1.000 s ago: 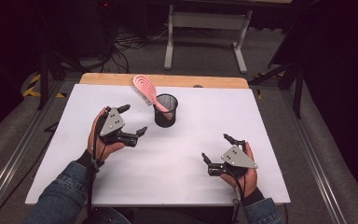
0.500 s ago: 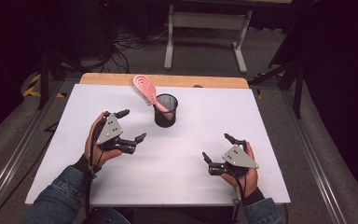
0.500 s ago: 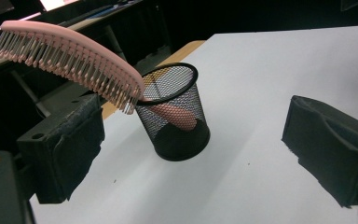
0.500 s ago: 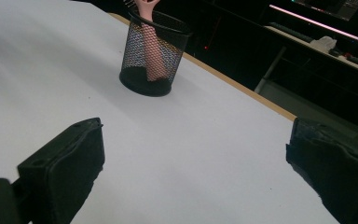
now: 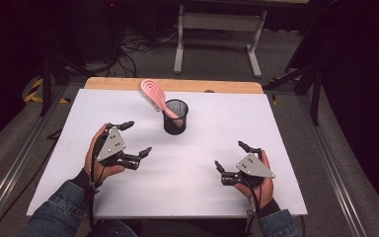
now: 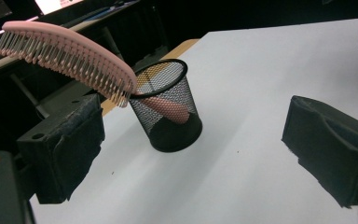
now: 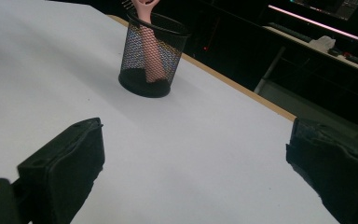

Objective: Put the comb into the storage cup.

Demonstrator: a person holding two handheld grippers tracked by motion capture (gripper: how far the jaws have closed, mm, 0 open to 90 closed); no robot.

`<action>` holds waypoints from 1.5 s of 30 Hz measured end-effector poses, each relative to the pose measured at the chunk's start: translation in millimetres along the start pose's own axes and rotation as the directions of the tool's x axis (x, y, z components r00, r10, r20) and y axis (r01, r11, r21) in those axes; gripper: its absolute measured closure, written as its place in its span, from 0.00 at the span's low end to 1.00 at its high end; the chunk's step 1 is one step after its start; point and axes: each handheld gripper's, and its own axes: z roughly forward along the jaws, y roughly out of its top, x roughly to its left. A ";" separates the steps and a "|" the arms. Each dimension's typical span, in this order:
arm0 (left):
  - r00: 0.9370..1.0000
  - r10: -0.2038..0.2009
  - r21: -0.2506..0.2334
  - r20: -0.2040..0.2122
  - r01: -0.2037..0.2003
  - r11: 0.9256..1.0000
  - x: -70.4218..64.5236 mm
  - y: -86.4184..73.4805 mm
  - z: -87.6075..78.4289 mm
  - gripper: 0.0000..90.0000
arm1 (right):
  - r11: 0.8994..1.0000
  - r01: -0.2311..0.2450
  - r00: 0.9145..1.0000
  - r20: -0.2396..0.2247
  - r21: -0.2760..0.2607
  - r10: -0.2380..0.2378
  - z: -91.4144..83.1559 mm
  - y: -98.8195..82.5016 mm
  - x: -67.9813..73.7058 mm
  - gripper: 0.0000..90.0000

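Hairbrush [image 5: 154,94] stands handle-down in the mesh cup [image 5: 175,117], beyond the wide-open, empty left gripper [image 5: 134,138] and right gripper [image 5: 231,157].

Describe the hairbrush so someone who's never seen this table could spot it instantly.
On the white table, find the black mesh cup near the far middle. The pink hairbrush stands handle-down in it, bristled head leaning out over the rim toward the person's left. It is the one pink thing on the table.
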 end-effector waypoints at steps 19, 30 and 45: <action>1.000 0.017 0.031 -0.005 -0.017 0.999 -5.5 -18.5 -20.5 0.07 | 1.000 -0.011 1.000 -0.005 -0.010 0.011 -1.4 0.3 -1.5 0.05; 0.999 0.039 0.052 -0.024 -0.038 0.998 -6.7 -28.7 -32.1 0.07 | 1.000 -0.012 1.000 -0.004 -0.011 0.012 -1.7 0.1 -1.6 0.05; 0.998 0.042 0.093 -0.054 -0.036 0.995 -4.9 -45.3 -45.1 0.07 | 1.000 -0.015 1.000 -0.002 -0.010 0.015 -2.0 0.1 -1.9 0.05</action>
